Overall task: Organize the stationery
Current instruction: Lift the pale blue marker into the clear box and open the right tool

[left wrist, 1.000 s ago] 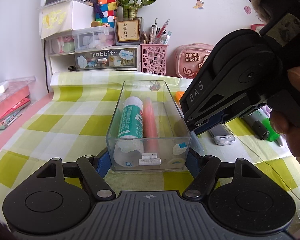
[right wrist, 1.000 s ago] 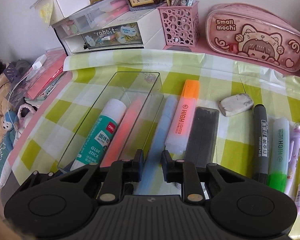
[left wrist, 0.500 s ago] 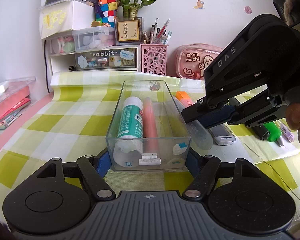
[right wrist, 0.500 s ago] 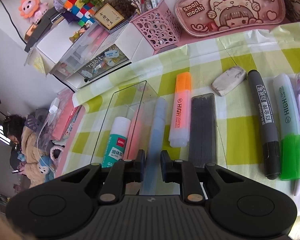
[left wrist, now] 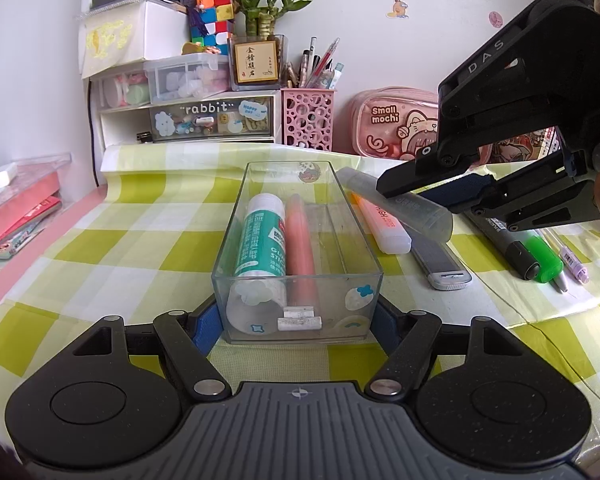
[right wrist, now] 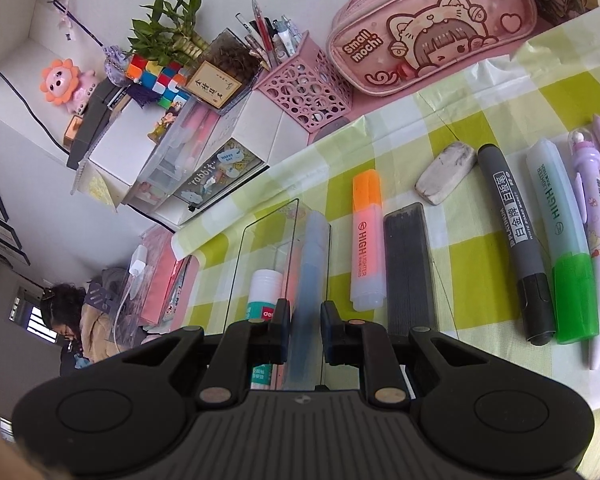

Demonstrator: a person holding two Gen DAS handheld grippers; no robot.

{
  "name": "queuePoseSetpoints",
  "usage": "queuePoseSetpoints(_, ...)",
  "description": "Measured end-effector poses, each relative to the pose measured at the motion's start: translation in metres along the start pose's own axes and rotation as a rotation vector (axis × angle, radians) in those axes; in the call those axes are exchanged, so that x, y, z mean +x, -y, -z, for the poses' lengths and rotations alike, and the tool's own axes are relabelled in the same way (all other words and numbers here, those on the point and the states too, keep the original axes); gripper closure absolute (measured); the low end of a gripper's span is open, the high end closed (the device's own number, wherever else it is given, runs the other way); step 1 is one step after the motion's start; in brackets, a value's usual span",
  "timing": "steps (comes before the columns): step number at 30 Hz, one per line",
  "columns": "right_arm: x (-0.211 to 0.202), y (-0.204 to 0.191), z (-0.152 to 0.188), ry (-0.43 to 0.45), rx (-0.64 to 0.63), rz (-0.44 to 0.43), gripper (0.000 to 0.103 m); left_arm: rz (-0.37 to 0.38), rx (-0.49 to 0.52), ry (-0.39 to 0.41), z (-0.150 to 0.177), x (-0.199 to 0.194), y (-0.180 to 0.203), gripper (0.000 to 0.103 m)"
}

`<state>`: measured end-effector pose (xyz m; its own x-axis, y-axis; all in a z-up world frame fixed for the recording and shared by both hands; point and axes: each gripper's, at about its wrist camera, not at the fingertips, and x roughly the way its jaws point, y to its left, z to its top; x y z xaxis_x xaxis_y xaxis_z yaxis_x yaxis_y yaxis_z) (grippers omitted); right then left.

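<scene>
A clear plastic box (left wrist: pixel 236 240) stands on the checked cloth and holds a glue stick (left wrist: pixel 256 236) and a pink marker (left wrist: pixel 300 240). My left gripper (left wrist: pixel 296 322) is shut on the box's near end. My right gripper (right wrist: pixel 305 334) is shut on a pale blue highlighter (right wrist: pixel 312 264) and holds it lifted, tilted over the box's right rim. That gripper (left wrist: pixel 432 188) and the highlighter (left wrist: pixel 404 204) also show in the left wrist view. An orange highlighter (right wrist: pixel 366 240), a dark lead case (right wrist: pixel 408 268), an eraser (right wrist: pixel 446 172), a grey marker (right wrist: pixel 516 240), a green highlighter (right wrist: pixel 560 248) and purple pens (right wrist: pixel 592 220) lie to the right.
A pink pen holder (left wrist: pixel 307 118), a pink pencil pouch (left wrist: pixel 392 124), white drawer units (left wrist: pixel 188 120) and a potted plant (left wrist: pixel 260 20) stand at the back against the wall. Red folders (left wrist: pixel 16 208) lie at the far left.
My right gripper has lifted the blue highlighter off the cloth and swung it up and left, toward the box. The left gripper and the box have not moved.
</scene>
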<state>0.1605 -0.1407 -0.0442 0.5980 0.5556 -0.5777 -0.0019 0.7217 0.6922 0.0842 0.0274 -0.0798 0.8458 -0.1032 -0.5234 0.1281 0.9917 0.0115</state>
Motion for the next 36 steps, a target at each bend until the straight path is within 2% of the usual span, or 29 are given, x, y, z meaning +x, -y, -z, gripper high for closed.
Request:
queuePoseSetpoints(3, -0.003, -0.011, 0.000, 0.011, -0.028, -0.005, 0.092, 0.000, 0.000, 0.000, 0.000, 0.000, 0.000, 0.030)
queuePoseSetpoints(7, -0.001, -0.017, -0.001, -0.010, 0.008, -0.071, 0.093, 0.000, 0.000, 0.000, 0.000, 0.000, 0.000, 0.030)
queuePoseSetpoints(11, 0.006, -0.023, 0.001, -0.009, 0.010, -0.022, 0.093, 0.002, 0.001, 0.000, 0.000, 0.000, 0.000, 0.030)
queuePoseSetpoints(18, 0.015, -0.039, 0.006, -0.018, -0.067, 0.060, 0.093, 0.001, 0.001, 0.000, 0.000, 0.000, 0.000, 0.030)
queuePoseSetpoints(28, 0.031, -0.061, 0.008, -0.063, -0.170, 0.091, 0.093, 0.001, 0.001, 0.000, 0.000, 0.000, 0.000, 0.030)
queuePoseSetpoints(36, 0.031, -0.054, 0.009, -0.043, -0.140, 0.121, 0.093, 0.003, 0.002, 0.000, 0.000, 0.001, 0.000, 0.030)
